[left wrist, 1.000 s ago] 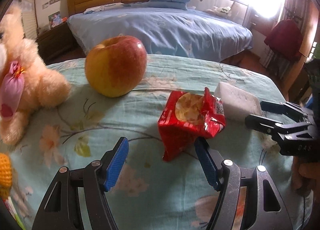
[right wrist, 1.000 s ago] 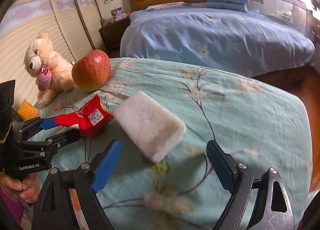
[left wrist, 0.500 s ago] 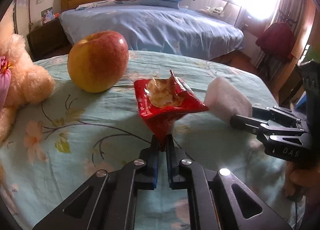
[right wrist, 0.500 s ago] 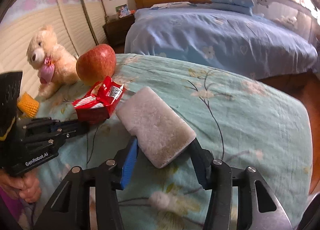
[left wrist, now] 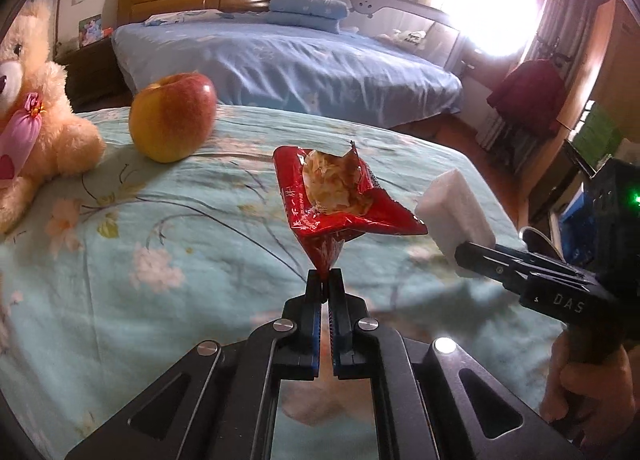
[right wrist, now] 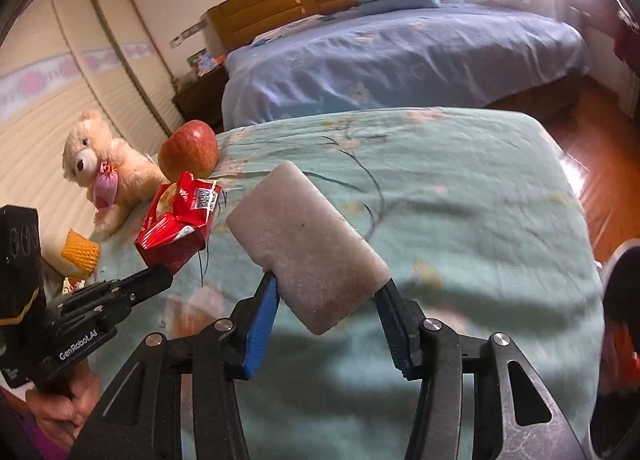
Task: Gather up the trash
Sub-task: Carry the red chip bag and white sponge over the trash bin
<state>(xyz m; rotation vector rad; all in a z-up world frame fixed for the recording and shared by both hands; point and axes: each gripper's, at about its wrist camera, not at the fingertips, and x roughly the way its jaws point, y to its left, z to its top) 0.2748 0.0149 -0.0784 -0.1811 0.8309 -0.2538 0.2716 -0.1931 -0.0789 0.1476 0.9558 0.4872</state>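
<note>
My left gripper (left wrist: 325,280) is shut on the bottom corner of a torn red snack wrapper (left wrist: 340,200) and holds it above the teal flowered table cover (left wrist: 160,260). The wrapper also shows in the right wrist view (right wrist: 180,220), with the left gripper (right wrist: 160,276) below it. My right gripper (right wrist: 328,292) is shut on a white foam block (right wrist: 308,248), lifted off the cover. In the left wrist view the foam block (left wrist: 456,216) sits at the right, held by the right gripper (left wrist: 468,252).
A red-yellow apple (left wrist: 172,116) and a cream teddy bear (left wrist: 36,112) stand at the table's far left. A yellow foam fruit net (right wrist: 80,254) lies near the left edge. A blue bed (left wrist: 280,64) is behind the table. Wooden floor (right wrist: 600,164) lies to the right.
Both grippers closed and lifted: the left one pinched the wrapper and raised it, the right one clamped the foam block and raised it off the cover.
</note>
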